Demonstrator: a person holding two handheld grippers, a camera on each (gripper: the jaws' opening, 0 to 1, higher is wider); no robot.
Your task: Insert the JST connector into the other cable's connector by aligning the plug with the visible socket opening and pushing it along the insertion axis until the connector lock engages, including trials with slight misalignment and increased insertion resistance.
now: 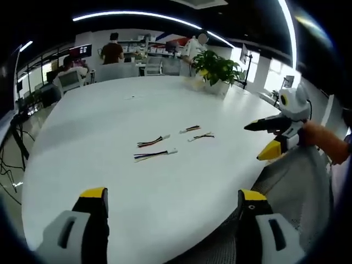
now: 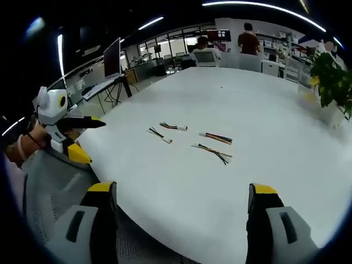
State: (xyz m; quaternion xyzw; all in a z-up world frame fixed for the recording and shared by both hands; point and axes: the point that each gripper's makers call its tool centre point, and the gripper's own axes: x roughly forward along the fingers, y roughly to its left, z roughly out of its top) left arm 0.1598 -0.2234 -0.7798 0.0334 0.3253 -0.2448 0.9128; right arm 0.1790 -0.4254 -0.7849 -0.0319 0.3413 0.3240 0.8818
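Note:
Several short JST cables lie apart on the white table. In the left gripper view a dark-wired cable lies nearest, a red-and-black one sits just behind it, and two smaller ones lie farther right. In the right gripper view the same cables lie mid-table. My left gripper stands open at the table's near edge, holding nothing. My right gripper is also open and empty. Each gripper shows in the other's view, at the table's side, jaws apart: the right gripper and the left gripper.
A potted plant stands at the table's far side. A grey mesh chair back sits below the table edge by the hands. People sit and stand at desks in the background, and a monitor stands off the table.

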